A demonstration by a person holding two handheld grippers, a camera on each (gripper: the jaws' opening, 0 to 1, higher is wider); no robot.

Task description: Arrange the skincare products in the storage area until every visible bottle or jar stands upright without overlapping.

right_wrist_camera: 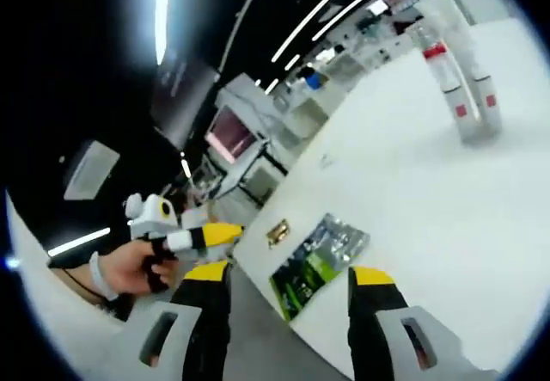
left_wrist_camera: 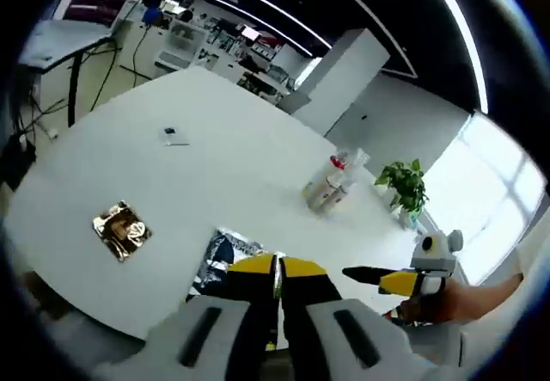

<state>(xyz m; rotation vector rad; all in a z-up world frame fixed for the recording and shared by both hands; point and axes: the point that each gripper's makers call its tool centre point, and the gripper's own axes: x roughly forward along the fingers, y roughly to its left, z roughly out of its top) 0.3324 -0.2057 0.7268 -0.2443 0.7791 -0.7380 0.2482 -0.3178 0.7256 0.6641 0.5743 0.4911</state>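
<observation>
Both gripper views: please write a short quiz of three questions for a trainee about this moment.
1. True or false: the left gripper has its jaws closed together.
2. What lies nearest the right gripper? A) potted plant B) green sachet C) gold packet
3. Fill in: the bottles stand on the white ____.

Key: 1 true. 2 B, the green sachet; the gold packet lies farther, the potted plant beyond the bottles. 3 table.

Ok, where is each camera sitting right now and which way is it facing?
Left gripper view: rides the left gripper, jaws closed, facing across the white table toward bottles and a plant; the right gripper enters at right.
Right gripper view: rides the right gripper, jaws apart, at the table edge; the left gripper and hand show left.
Shared: table, bottles, gold packet.
</observation>
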